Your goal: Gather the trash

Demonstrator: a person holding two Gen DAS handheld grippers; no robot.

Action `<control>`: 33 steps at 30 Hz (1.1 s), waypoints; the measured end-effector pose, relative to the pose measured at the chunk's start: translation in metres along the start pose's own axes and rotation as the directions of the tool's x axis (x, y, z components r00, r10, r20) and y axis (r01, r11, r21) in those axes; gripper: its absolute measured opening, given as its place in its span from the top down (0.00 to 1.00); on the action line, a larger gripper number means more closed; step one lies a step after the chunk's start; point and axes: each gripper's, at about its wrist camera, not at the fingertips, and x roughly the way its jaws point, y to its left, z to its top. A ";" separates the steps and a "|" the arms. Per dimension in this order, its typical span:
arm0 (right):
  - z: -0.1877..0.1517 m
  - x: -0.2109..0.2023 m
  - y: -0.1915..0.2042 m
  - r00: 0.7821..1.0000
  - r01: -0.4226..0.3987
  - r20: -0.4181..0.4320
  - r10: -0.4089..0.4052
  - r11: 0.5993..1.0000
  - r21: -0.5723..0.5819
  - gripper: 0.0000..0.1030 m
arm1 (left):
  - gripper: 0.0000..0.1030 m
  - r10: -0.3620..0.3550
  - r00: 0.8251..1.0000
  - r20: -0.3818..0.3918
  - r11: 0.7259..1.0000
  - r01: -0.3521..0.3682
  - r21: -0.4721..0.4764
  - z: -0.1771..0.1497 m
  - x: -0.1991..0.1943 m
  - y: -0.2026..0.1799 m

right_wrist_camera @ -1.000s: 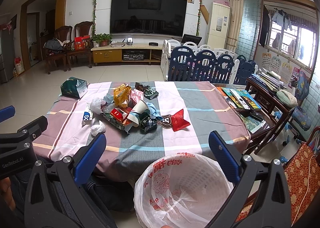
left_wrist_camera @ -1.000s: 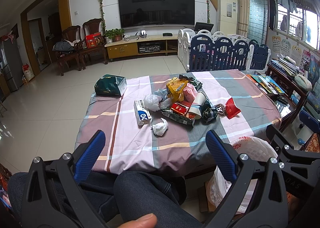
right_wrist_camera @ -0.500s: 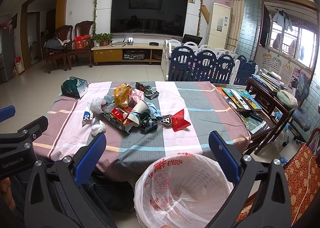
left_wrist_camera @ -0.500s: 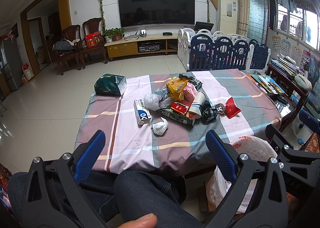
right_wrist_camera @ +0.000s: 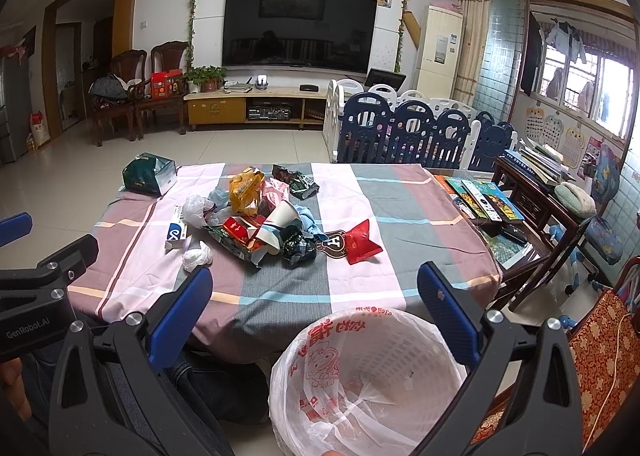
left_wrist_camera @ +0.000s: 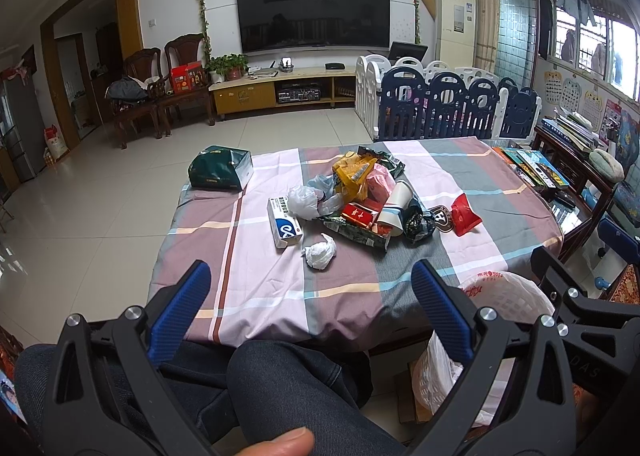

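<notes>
A heap of trash (left_wrist_camera: 362, 196) (right_wrist_camera: 260, 212) lies mid-table on the striped cloth (left_wrist_camera: 276, 288): wrappers, a paper cup (right_wrist_camera: 278, 218), a red packet (left_wrist_camera: 464, 214) (right_wrist_camera: 360, 242), a white-blue box (left_wrist_camera: 284, 222) (right_wrist_camera: 176, 232) and a crumpled white tissue (left_wrist_camera: 319, 252) (right_wrist_camera: 197, 256). A white basket lined with a printed bag (right_wrist_camera: 372, 380) (left_wrist_camera: 500, 296) stands on the floor at the table's near edge. My left gripper (left_wrist_camera: 306, 292) is open above a person's knees, short of the table. Open over the basket's rim hangs my right gripper (right_wrist_camera: 314, 296), holding nothing.
A dark green tissue pack (left_wrist_camera: 220, 174) (right_wrist_camera: 149, 174) sits at the table's far left corner. Books (right_wrist_camera: 480, 198) lie on the right end, beside a wooden side table (right_wrist_camera: 532, 184). A play fence (left_wrist_camera: 444, 108) stands behind the table. The person's legs (left_wrist_camera: 280, 388) fill the near foreground.
</notes>
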 end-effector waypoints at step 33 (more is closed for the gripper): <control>0.004 -0.004 -0.004 0.997 0.001 0.075 -0.003 1.000 0.028 0.03 | 0.03 0.014 1.000 -0.015 0.991 -0.016 -0.130 -0.031 0.025 0.031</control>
